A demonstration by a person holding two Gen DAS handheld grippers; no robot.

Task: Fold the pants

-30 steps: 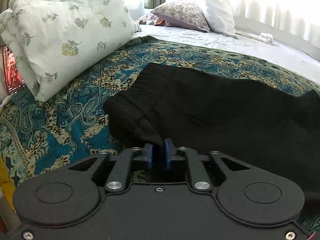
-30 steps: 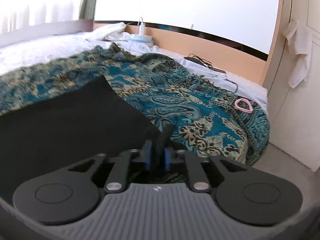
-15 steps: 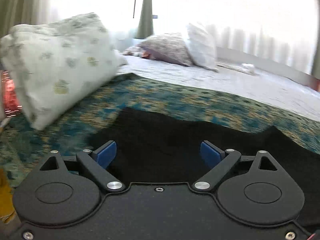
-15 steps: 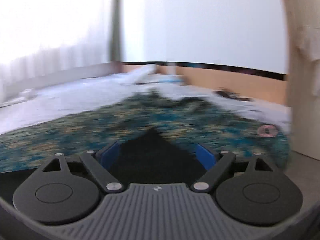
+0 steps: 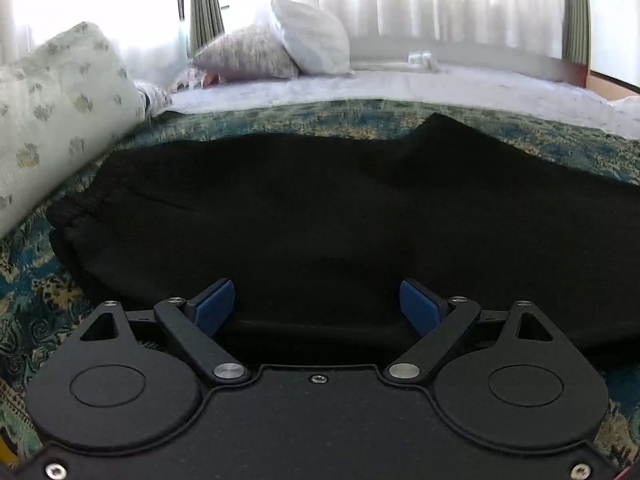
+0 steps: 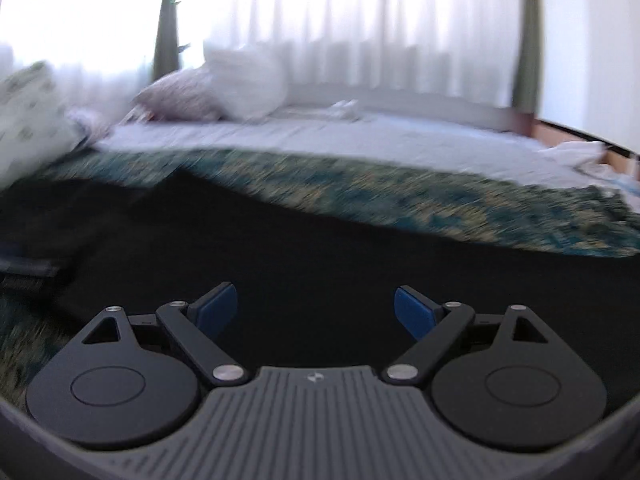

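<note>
The room was bright, with white curtains (image 5: 440, 0) behind a bed (image 5: 400, 84). A blue and gold blanket (image 5: 24, 312) covered the near part of the bed. The black pants (image 5: 320, 208) lay flat on the blanket, stretched from side to side. A flowery pillow (image 5: 52, 108) sat at their left end. The left tool (image 5: 316, 306) was spread wide over the pants and held nothing. The right tool (image 6: 316, 312) was spread wide too, with nothing in it.
</note>
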